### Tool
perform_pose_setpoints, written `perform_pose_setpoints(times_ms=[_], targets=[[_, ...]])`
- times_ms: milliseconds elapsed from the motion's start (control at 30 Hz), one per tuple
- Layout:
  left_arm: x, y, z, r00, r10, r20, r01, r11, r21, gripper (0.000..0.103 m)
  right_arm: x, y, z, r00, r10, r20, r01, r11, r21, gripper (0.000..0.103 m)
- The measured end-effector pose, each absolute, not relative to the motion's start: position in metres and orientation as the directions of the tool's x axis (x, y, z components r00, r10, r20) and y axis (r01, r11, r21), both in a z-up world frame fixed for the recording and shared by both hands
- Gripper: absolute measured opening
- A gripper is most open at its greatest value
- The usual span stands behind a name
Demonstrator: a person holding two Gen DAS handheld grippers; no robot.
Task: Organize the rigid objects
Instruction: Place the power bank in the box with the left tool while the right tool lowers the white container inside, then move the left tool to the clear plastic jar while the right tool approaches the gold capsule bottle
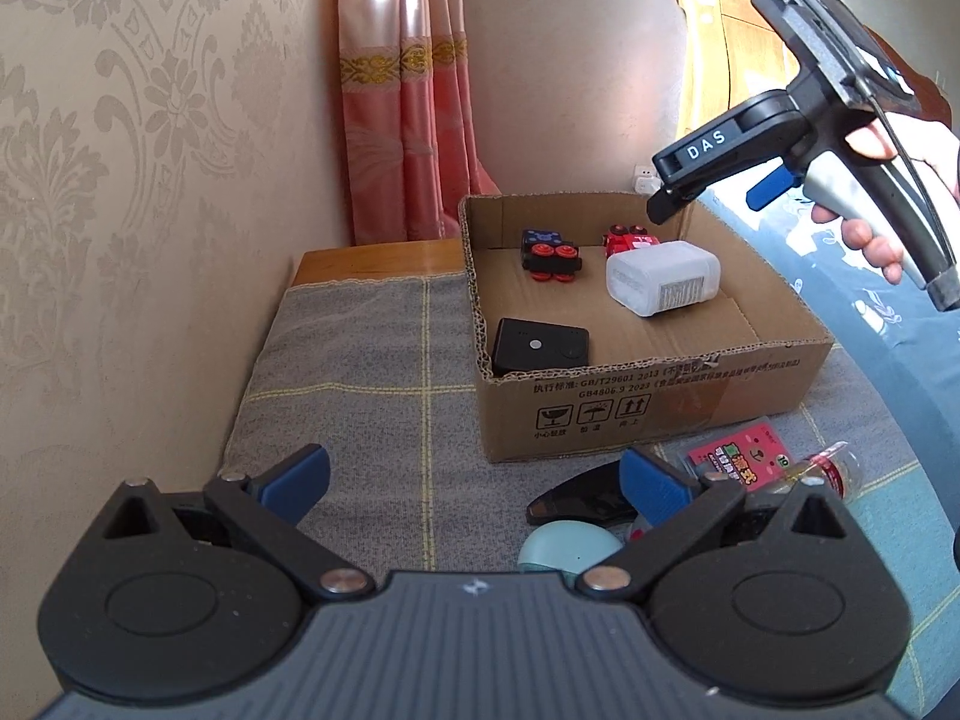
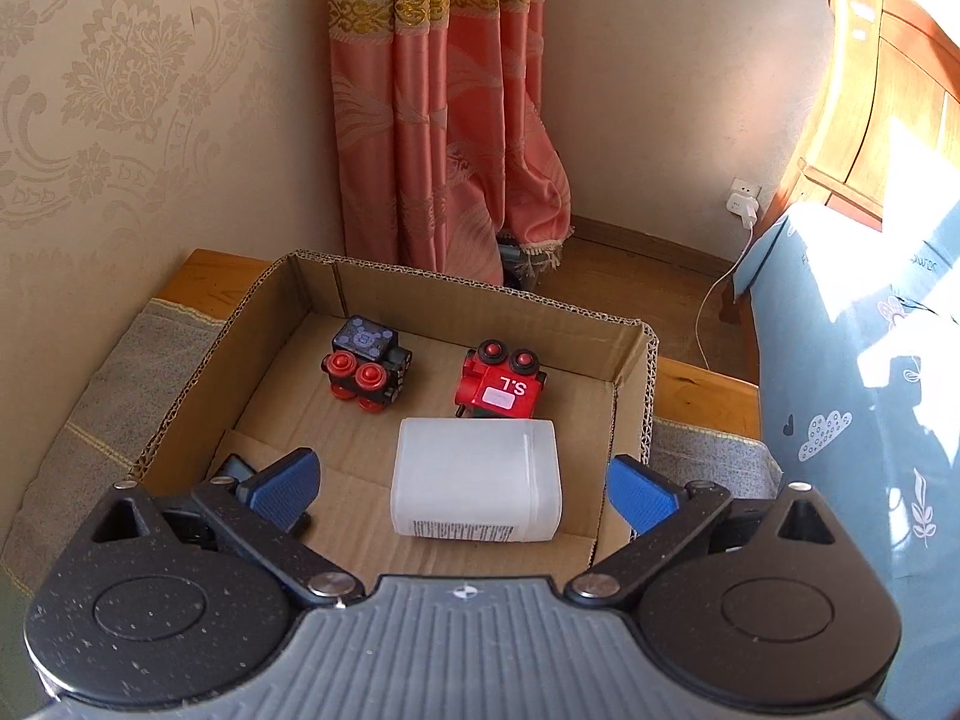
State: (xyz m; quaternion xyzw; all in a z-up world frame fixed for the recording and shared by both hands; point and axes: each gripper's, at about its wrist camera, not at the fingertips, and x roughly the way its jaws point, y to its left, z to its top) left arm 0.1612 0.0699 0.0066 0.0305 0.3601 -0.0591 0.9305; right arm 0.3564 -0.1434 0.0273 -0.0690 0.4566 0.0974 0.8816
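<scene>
An open cardboard box [image 1: 660, 402] [image 2: 636, 372] sits on a grey cloth. Inside lie a white plastic bottle [image 1: 663, 276] [image 2: 477, 483] on its side, a black toy train [image 1: 549, 255] [image 2: 366, 366], a red toy train [image 1: 627, 240] [image 2: 501, 387] and a black device [image 1: 540, 348]. My right gripper [image 2: 462, 483] is open and empty, hovering above the bottle; it shows in the left wrist view [image 1: 708, 198] over the box's far right. My left gripper [image 1: 474, 477] is open and empty, low over the cloth in front of the box.
In front of the box lie a black key-shaped object [image 1: 576, 495], a pale teal round object [image 1: 567, 549], a pink packet [image 1: 735, 459] and a small clear bottle [image 1: 834, 468]. A wall is at left, a curtain [image 2: 444, 120] behind, a blue-covered bed [image 2: 870, 390] at right.
</scene>
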Motion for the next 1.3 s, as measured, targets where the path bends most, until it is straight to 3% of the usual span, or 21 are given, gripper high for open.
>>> perform_pose_setpoints(times_ms=[300,700,933,1300], targets=[[0.151,0.071,0.006,0.733,-0.085,-0.675,0.132,0.991,0.019,0.102,0.290,-0.145,0.020,0.548,0.127,-0.827,-0.273,0.961,-0.034,0.103],[0.133,0.066,0.000,0.714,-0.124,-0.689,0.171,0.985,0.000,0.102,0.185,-0.153,-0.028,0.561,0.132,-0.817,-0.255,0.967,-0.019,0.103],[0.120,0.053,-0.001,0.692,-0.169,-0.702,0.239,0.971,0.002,0.102,0.170,-0.144,-0.052,0.599,0.040,-0.800,-0.222,0.968,-0.118,0.103],[0.103,0.020,-0.021,0.590,-0.271,-0.761,0.399,0.917,-0.017,0.102,0.161,-0.184,-0.075,0.554,0.008,-0.832,-0.154,0.984,-0.093,0.103]])
